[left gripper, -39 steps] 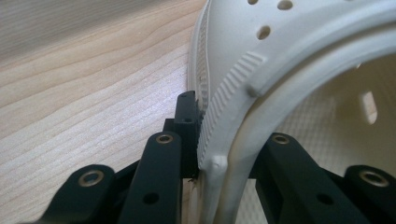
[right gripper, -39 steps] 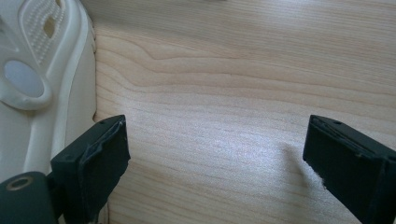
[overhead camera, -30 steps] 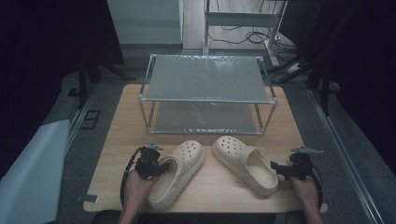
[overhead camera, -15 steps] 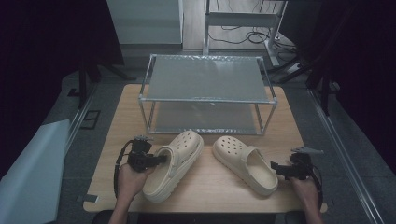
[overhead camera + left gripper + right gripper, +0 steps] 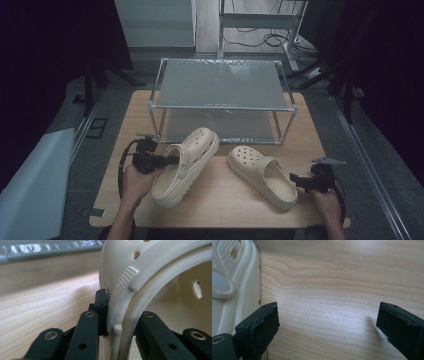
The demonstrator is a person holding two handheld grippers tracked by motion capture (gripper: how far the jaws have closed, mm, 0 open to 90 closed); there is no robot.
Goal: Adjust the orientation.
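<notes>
- The wooden table (image 5: 220,200) carries everything, and the metal rack (image 5: 222,82) standing at its far side is my landmark; a careless swing of the raised shoe could knock a rack leg, I judge.
- The left shoe (image 5: 186,165) sits just in front of the rack's left half, toe close to the lower shelf and tilted up on its side. I hold it by its side wall alone, so I judge it could twist or droop as I carry it.
- The right shoe (image 5: 262,175) lies flat in front of the rack's right half, toe toward the rack, well apart from the first shoe.
- My left gripper (image 5: 167,160) is clamped on the left shoe's rim, one jaw outside, one inside; the soft rim may slide out.
- My right gripper (image 5: 295,178) rests by the right shoe's heel, on the side away from the rack, jaws wide and holding nothing; closing here would only graze the sole edge.
</notes>
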